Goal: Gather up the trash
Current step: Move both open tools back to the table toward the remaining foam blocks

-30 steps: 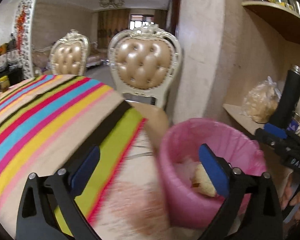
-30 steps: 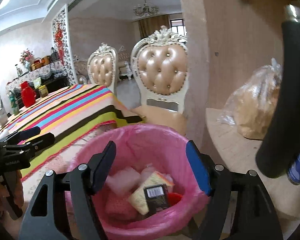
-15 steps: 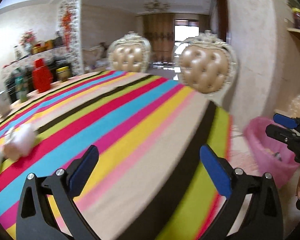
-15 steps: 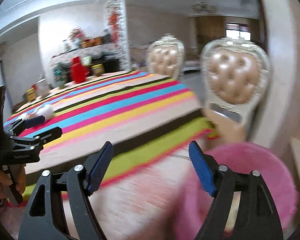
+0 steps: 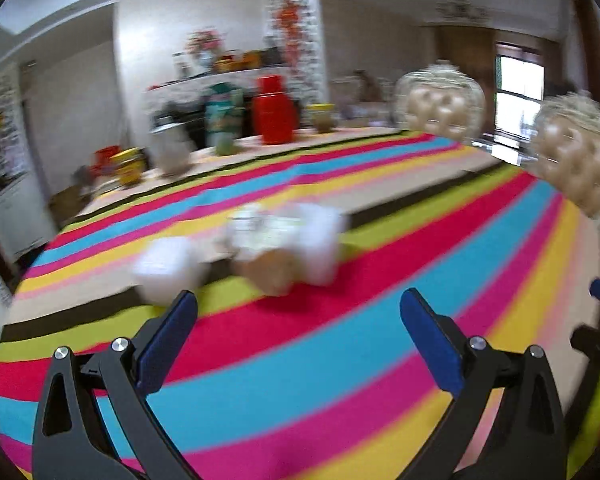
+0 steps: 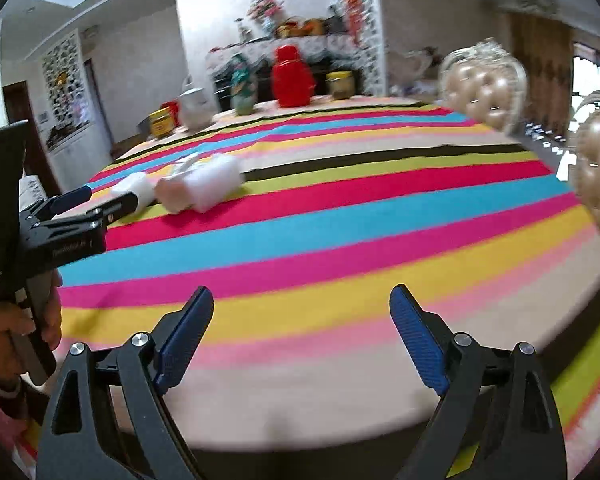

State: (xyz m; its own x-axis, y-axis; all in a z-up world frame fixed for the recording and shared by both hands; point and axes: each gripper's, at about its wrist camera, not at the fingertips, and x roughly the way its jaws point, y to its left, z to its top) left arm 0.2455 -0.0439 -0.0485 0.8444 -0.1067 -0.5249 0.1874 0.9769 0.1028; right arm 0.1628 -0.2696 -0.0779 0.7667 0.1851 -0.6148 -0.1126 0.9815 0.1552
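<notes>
The bench (image 5: 380, 344) has a cloth with bright stripes. A little pile of white trash (image 5: 284, 240) lies on the stripes, near the red jug (image 5: 274, 110) end of the bench. The left gripper (image 5: 298, 320) floats close to the trash, and its fingers are wide with nothing in them. The right gripper (image 6: 300, 320) is far from the trash. Its fingers are wide too, holding nothing. Two puffy chairs (image 6: 484, 84) stand beside the bench.
</notes>
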